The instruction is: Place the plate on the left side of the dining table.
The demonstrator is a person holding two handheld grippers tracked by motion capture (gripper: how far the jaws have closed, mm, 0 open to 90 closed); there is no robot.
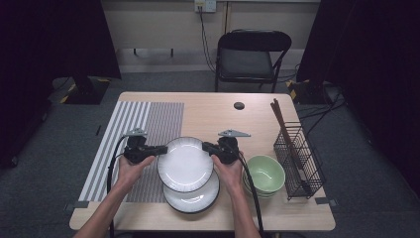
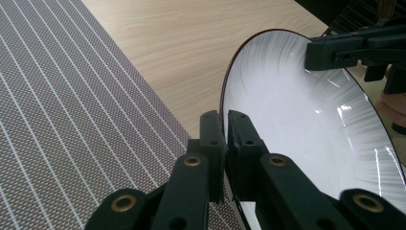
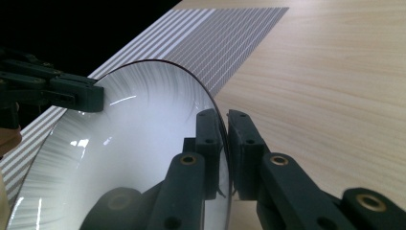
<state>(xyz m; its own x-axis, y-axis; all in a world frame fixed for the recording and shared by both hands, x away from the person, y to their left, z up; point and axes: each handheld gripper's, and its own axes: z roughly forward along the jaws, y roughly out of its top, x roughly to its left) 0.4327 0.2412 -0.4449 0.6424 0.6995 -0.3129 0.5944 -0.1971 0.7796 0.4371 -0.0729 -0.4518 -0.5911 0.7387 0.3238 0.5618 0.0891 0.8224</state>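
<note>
A white plate [image 1: 184, 163] with a dark rim hangs above a second white plate [image 1: 195, 198] that lies on the table. My left gripper [image 1: 161, 149] is shut on the upper plate's left rim, and my right gripper [image 1: 207, 147] is shut on its right rim. In the left gripper view the left gripper [image 2: 225, 120] pinches the plate [image 2: 306, 129] edge, with the other gripper's jaws at the far rim. In the right gripper view the right gripper [image 3: 224, 120] clamps the plate [image 3: 129, 158] rim the same way.
A stack of green bowls [image 1: 266, 173] stands right of the plates. A black wire basket [image 1: 298, 161] with chopsticks [image 1: 281, 121] is at the right edge. A striped placemat [image 1: 133, 129] covers the table's left part. A black folding chair [image 1: 252, 54] stands behind the table [image 1: 218, 106].
</note>
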